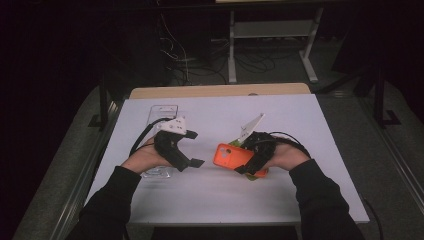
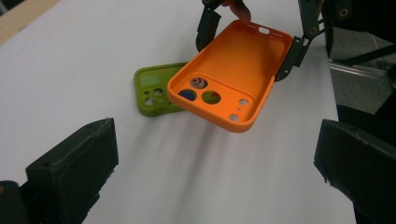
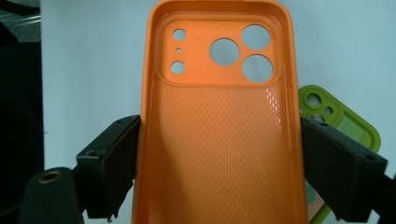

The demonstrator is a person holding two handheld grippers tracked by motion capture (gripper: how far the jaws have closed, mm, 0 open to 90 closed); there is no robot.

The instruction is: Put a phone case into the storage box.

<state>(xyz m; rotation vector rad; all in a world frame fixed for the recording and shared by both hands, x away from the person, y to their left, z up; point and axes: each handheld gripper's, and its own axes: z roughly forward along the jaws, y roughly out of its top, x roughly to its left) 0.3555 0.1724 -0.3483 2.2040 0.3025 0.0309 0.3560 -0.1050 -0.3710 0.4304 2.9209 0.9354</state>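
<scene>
High view: orange phone case (image 1: pixel 231 156) near the middle of the white desk (image 1: pixel 300 120), clamped by its long edges in the right gripper (image 1: pixel 252 165). Just behind the orange case, a white pointed piece (image 1: pixel 251 126) and a sliver of the green phone case (image 1: pixel 236 143). Well left of the orange case, the left gripper (image 1: pixel 194 148), fingers spread wide, nothing between them, aimed toward the case. Under the left hand (image 1: pixel 142 159), a clear plastic tray (image 1: pixel 164 111) lying flat, well apart from the orange case.

Left gripper view: own black fingers (image 2: pixel 74 170) far apart at the bottom corners, bare desk between them. Beyond, the orange case lifted clear of the desk, hollow side up, camera cut-outs nearest, tilted. Green case flat on the desk just beside and partly beneath the orange one.

Right gripper view: fingers (image 3: pixel 109 161) pressed against both long sides of the orange case, inner face toward the camera, cut-outs at the far end. Green case just right of the orange one, lower down, partly hidden behind a finger.
</scene>
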